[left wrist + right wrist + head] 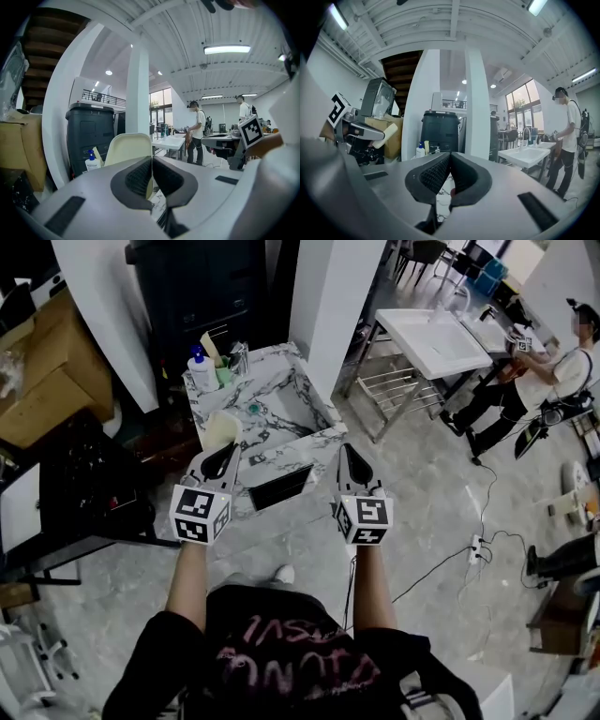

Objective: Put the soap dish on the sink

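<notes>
The soap dish [221, 430] is a cream, rounded plastic tray. My left gripper [225, 452] is shut on its near edge and holds it up over the front left corner of the marble-patterned sink [298, 397]. In the left gripper view the soap dish [127, 148] stands upright between the closed jaws of the left gripper [152, 163]. My right gripper [349, 456] hovers at the sink's front right corner, shut and holding nothing. The right gripper view shows the right gripper [450, 162] with its pads pressed together, and the soap dish [386, 134] far left.
A blue-capped pump bottle [200, 369] and a faucet [240, 358] stand at the sink's back rim. Behind it are a black bin [202, 287] and a white pillar [333, 296]. Cardboard boxes [47, 381] lie left. A white basin on a frame [431, 338] and a person [553, 376] are right.
</notes>
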`<state>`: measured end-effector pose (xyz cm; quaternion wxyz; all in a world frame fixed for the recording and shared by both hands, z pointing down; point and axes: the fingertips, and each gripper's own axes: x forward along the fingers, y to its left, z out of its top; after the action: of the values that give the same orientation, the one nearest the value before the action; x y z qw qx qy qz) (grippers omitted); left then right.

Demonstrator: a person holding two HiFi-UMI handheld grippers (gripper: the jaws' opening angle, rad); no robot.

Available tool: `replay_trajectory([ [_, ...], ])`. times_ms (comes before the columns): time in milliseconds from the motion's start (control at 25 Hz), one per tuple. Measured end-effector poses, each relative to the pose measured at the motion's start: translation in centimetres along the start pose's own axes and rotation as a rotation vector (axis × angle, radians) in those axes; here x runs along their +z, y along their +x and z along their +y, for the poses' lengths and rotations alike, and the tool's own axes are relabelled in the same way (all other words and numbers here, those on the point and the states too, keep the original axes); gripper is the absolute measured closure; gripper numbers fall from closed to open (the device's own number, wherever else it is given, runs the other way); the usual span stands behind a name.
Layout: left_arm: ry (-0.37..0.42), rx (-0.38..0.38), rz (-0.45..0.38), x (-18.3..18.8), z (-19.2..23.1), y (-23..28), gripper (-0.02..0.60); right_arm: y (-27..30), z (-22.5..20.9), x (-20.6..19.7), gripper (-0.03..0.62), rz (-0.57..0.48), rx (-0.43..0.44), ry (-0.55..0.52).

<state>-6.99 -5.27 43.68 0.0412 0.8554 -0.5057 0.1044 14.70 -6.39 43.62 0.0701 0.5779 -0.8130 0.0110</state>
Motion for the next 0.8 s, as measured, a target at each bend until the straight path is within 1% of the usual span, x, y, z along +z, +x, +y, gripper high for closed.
replay_trajectory([
  [400, -0.003, 0.001, 0.013, 0.6, 0.0, 3.3, 0.561, 2.5, -2.5, -0.3, 0.582, 0.011, 0.008, 0.006],
  [600, -0.014, -0.010, 0.009, 1.0, 1.0, 5.6, 0.561, 4.8, -3.3, 0.0, 0.582, 0.009, 0.007, 0.027],
  [800, -0.025, -0.024, 0.014, 0.9, 2.4, 8.9, 0.561, 8.0, -4.2, -0.1, 0.582, 0.025, 0.006, 0.012],
])
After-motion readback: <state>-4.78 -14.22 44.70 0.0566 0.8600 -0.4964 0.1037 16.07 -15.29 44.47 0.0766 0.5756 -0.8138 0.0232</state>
